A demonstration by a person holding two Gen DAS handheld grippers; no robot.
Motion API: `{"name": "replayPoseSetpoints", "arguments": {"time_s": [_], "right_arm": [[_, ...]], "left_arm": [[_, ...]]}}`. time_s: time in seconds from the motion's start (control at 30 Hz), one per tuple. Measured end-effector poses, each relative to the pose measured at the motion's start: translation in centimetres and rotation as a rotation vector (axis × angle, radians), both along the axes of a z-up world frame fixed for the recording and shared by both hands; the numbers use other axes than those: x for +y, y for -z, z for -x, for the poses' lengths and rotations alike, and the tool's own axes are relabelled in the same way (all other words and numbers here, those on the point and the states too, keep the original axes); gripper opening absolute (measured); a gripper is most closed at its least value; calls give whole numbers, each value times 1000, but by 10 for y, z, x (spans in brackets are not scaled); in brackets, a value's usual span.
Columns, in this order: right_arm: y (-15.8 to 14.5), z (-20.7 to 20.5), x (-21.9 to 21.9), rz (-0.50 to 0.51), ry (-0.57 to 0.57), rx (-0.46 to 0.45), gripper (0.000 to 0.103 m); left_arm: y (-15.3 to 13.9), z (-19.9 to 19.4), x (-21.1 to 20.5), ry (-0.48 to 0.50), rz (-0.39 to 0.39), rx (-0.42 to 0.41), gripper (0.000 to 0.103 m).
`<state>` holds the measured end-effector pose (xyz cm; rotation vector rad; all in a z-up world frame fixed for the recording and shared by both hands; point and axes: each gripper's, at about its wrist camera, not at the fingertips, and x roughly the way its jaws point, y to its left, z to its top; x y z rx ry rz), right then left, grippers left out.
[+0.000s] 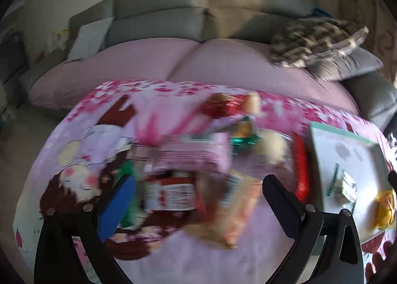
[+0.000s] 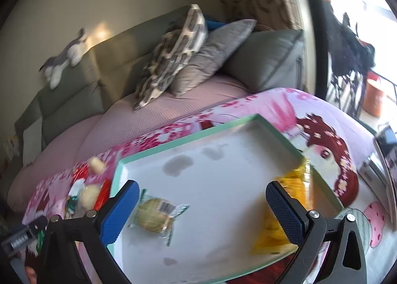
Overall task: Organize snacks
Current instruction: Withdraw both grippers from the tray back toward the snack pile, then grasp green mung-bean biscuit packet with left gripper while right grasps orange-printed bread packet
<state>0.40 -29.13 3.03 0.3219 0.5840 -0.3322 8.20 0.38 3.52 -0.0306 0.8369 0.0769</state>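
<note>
A pile of snack packs lies on the pink cartoon tablecloth point(image 1: 74, 155): a pink pack point(image 1: 193, 152), a red-and-white pack point(image 1: 171, 193), an orange pack point(image 1: 223, 217) and a long red pack point(image 1: 301, 167). My left gripper point(image 1: 196, 207) is open above the red-and-white and orange packs, holding nothing. A white tray with a green rim point(image 2: 178, 140) holds a clear-wrapped pastry point(image 2: 155, 217) and a yellow pack point(image 2: 285, 209). My right gripper point(image 2: 202, 209) is open over the tray, between those two. The tray also shows in the left wrist view point(image 1: 322, 150).
A grey sofa point(image 1: 186, 11) with a pink cover stands behind the table. Patterned and grey cushions point(image 2: 173, 56) lie on it, and a plush toy point(image 2: 64, 58) sits on its back. More snacks point(image 2: 89, 192) lie left of the tray.
</note>
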Motion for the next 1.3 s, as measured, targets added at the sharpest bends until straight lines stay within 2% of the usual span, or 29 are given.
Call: {"name": "replayPoseSetpoints", "arguments": {"time_s": [0.13, 0.27, 0.37, 0.57, 0.83, 1.07, 1.13, 1.23, 1.3], "right_arm": [[1, -10, 38, 49, -101, 19, 103], [8, -25, 82, 38, -238, 33, 103], [15, -30, 119, 57, -328, 47, 103], [34, -42, 172, -6, -447, 97, 103], [53, -60, 205, -91, -472, 174, 102], [68, -75, 208, -90, -457, 248, 84], [72, -77, 207, -102, -452, 256, 83], [77, -78, 211, -79, -457, 268, 83], [79, -78, 213, -60, -459, 271, 82]], "left_arm": [[2, 2, 30, -48, 33, 6, 102], [5, 8, 57, -75, 35, 23, 102], [8, 11, 81, -132, 46, 28, 102], [24, 12, 114, -192, 86, 79, 102], [44, 0, 128, -190, 160, 126, 102], [61, -12, 135, -225, 200, 177, 101], [64, -14, 131, -218, 206, 182, 100], [73, -19, 126, -212, 215, 215, 83], [78, -21, 124, -214, 221, 232, 82]]}}
